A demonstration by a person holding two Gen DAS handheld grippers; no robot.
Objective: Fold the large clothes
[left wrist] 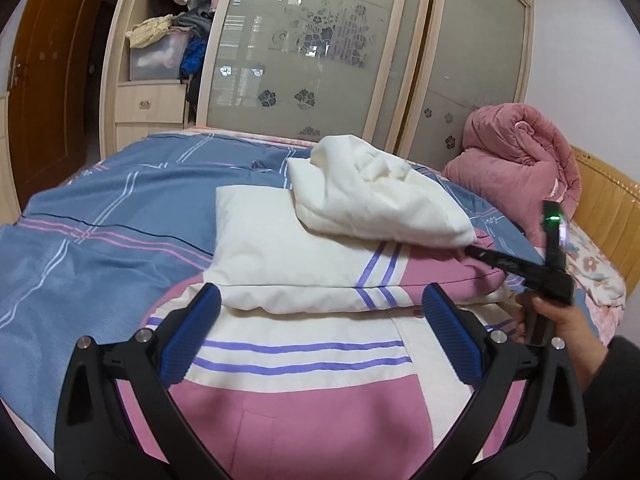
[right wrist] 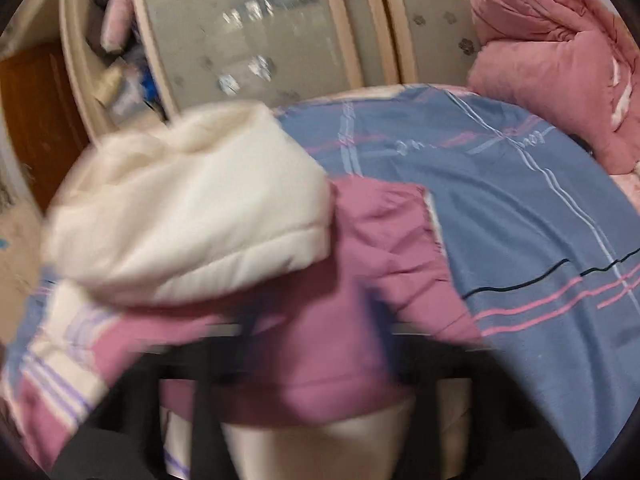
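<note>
My left gripper (left wrist: 320, 328) hovers wide open over the pink-and-white jacket (left wrist: 304, 392) on the near side of the bed (left wrist: 120, 216); my right gripper (left wrist: 520, 264) gapes wide, gripping nothing.

one pink-and-white hooded jacket (left wrist: 304, 320), one rolled pink quilt (left wrist: 516, 160), one blue striped bedspread (left wrist: 100, 208), two grippers, two frosted wardrobe doors (left wrist: 304, 48)
</note>
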